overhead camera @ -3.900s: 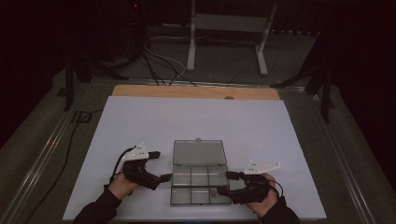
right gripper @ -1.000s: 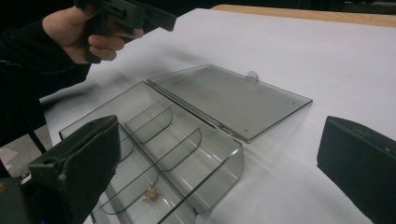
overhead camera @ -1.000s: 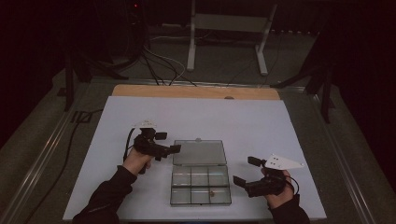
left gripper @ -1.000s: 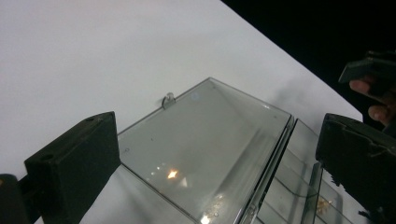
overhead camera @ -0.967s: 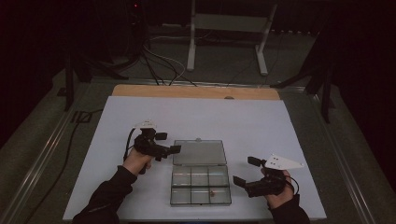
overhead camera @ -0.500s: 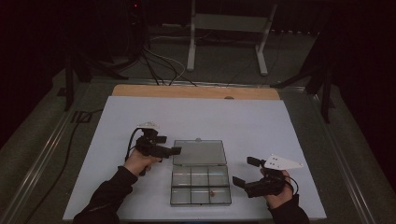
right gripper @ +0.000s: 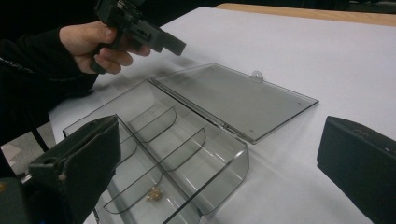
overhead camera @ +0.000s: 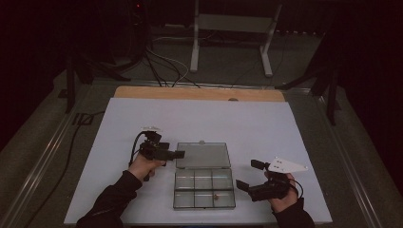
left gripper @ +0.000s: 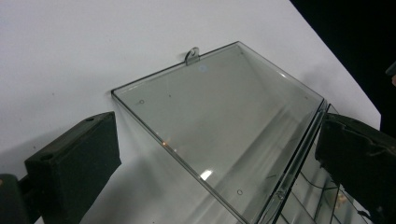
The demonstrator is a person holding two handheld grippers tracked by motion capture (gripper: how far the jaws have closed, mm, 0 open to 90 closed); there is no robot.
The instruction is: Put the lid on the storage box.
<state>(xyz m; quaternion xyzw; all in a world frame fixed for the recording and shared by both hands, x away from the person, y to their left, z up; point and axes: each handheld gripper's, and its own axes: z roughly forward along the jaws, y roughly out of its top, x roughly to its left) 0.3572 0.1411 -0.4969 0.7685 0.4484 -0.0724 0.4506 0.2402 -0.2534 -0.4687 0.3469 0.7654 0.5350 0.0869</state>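
A clear plastic compartment box (overhead camera: 204, 205) lies on the white board, its lid (overhead camera: 203, 155) folded back flat on the far side. A small golden piece (overhead camera: 216, 194) rests in a near compartment. My left gripper (overhead camera: 177, 154) is open at the lid's left edge, jaws pointing right. In the left gripper view the lid (left gripper: 219, 121) lies between and beyond the open jaws of the left gripper (left gripper: 215, 140). My right gripper (overhead camera: 248, 175) hovers open just right of the box base. In the right gripper view its jaws (right gripper: 219, 154) frame the box wall (right gripper: 224, 172), the lid (right gripper: 233, 98) and the golden piece (right gripper: 154, 193).
The white board (overhead camera: 285, 133) has bare room around the box on all sides. A wooden strip (overhead camera: 199, 93) runs along its far edge. Beyond it stand metal stand legs (overhead camera: 195, 47) and cables on a dark floor.
Since 3.9 s ago the left gripper has left the base's left side and moved up beside the lid. The right gripper has backed off a little to the right. The box has not moved.
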